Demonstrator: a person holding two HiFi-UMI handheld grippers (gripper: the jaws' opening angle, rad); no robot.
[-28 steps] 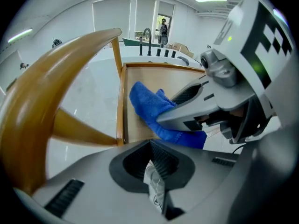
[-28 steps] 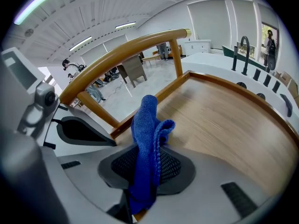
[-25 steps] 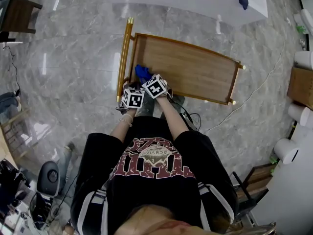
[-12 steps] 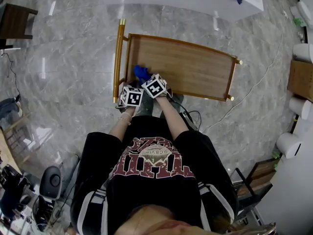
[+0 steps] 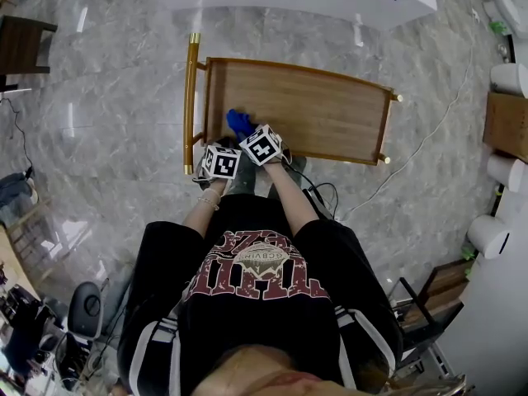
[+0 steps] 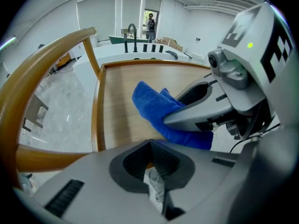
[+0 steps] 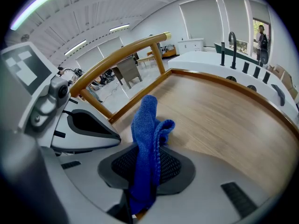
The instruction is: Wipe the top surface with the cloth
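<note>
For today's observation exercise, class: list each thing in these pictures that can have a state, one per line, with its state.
Left claw: shut, holding nothing.
Right claw: shut on the cloth.
Cloth: bunched, sticking out past the right claw's tips.
Top surface: bare wood apart from the cloth at its near left corner.

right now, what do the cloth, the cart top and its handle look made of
Cloth: blue microfibre or terry, going by its nubby pile. Cart top: matte wood or wood-look laminate, with straight grain lines. Handle: smooth, glossy, amber; lacquered wood or metal, unclear.
</note>
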